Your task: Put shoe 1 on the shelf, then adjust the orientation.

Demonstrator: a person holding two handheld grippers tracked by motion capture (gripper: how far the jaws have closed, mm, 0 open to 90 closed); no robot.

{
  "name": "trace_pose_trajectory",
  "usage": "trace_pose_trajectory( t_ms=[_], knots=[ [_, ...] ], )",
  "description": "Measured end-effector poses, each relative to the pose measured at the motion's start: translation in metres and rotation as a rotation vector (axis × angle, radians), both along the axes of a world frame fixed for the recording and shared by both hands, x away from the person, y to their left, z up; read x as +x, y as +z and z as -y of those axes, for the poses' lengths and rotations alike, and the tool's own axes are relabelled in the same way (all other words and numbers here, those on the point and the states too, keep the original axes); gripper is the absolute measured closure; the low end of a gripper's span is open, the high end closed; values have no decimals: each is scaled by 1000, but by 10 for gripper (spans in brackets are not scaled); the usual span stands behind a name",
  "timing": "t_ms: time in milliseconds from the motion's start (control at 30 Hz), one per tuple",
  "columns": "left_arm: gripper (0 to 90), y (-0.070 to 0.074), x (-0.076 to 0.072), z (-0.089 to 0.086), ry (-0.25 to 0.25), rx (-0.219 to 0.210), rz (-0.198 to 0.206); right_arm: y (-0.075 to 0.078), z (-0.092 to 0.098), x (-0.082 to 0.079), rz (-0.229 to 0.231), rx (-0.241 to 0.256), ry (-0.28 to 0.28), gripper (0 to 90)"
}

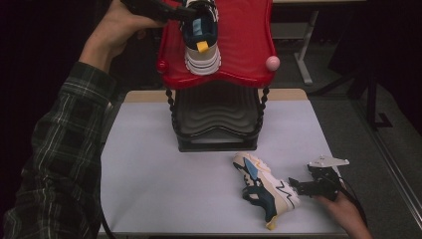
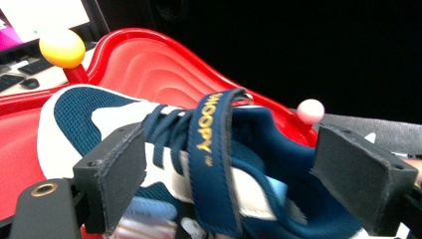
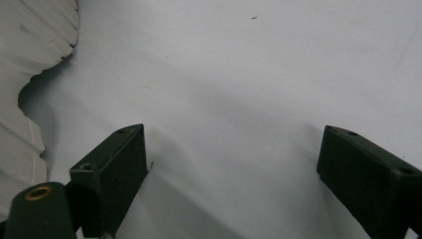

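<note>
A two-tier shoe rack stands at the far middle of the counter (image 1: 149,164), its red top shelf (image 1: 249,45) wavy and glossy above a black lower shelf (image 1: 216,122) that holds nothing visible. On the red shelf sits one sneaker (image 1: 201,37), navy and white with a yellow heel tab, its heel toward the person. The left tongs (image 1: 186,12) reach in over it from the upper left, held by the left hand (image 1: 117,30) with a plaid sleeve (image 1: 54,164) behind it. In the left gripper view the sneaker's navy tongue and strap, lettered in yellow, lie between the two black pads (image 2: 117,174); the jaws stand apart on either side of the shoe, released and not pressing it. A yellow knob (image 2: 62,48) and a pink knob (image 2: 310,110) top two corners of the red shelf. The second sneaker (image 1: 263,186) lies on its side on the pale counter, in front of the rack toward the right. The right tongs (image 1: 294,186) rest just beside its toe end, jaws spread wide and gripping nothing; the right gripper view shows bare counter between them and the shoe's white ridged sole (image 3: 30,59) at the left edge. The surrounding room is dark, with grey floor (image 1: 348,124) and a table leg beyond.
</note>
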State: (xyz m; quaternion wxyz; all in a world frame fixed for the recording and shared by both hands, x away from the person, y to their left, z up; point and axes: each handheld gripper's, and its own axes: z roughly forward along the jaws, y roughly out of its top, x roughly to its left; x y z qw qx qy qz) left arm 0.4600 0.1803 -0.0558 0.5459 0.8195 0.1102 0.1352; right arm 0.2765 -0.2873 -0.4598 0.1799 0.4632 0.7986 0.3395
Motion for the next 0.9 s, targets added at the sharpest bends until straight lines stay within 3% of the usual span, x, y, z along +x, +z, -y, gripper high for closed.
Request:
trace_pose_trajectory(
  t_ms=[200, 500, 767, 833, 900],
  knots=[
    [133, -9, -29, -15, 29, -2, 6, 0, 0, 0, -2, -4, 1, 114],
    [133, -38, -76, -47, 96, 8, -12, 0, 0, 0, -3, -3, -1, 114],
    [137, -83, -115, -71, 174, 24, -25, 1, 0, 0, -2, -4, -3, 136],
    [137, -99, -123, -75, 187, 24, -31, 2, 1, 0, -2, 1, -4, 195],
    [141, -116, -129, -77, 209, 36, -38, 5, 4, 0, -1, -4, -12, 322]
  ],
)
